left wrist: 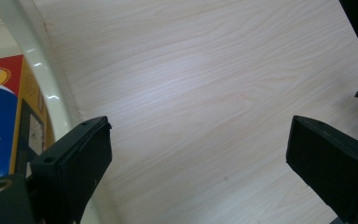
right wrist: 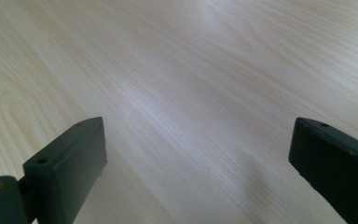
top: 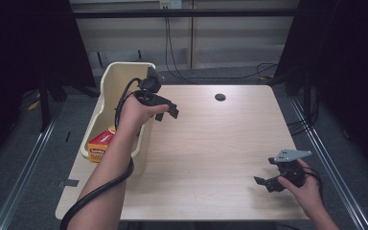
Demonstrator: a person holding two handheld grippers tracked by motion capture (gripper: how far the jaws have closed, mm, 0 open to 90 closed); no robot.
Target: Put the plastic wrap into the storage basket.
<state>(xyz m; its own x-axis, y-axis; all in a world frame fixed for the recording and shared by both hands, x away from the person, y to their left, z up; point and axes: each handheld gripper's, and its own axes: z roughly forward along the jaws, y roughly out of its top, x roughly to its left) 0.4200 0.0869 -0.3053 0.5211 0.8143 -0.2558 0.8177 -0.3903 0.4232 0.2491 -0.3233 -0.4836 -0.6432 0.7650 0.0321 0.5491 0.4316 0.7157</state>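
Observation:
A cream plastic bin (top: 106, 84) stands at the table's left edge with an orange and blue box (top: 100, 145) lying in its near end. My left gripper (top: 166, 112) hovers just right of the bin's rim, open and empty. In the left gripper view the box (left wrist: 2, 112) sits behind the bin's rim (left wrist: 42, 70), and bare wood lies between the wide-apart jaws of the left gripper (left wrist: 198, 144). My right gripper (top: 268, 182) rests low near the table's front right corner, open with nothing between its jaws. In the right gripper view the right gripper (right wrist: 198, 151) stands over bare wood.
The light wooden table (top: 206, 148) has a dark round cable hole (top: 220, 97) near its far edge. Black cables trail along the floor behind the table. Metal rails (top: 28, 158) run along both sides of the table.

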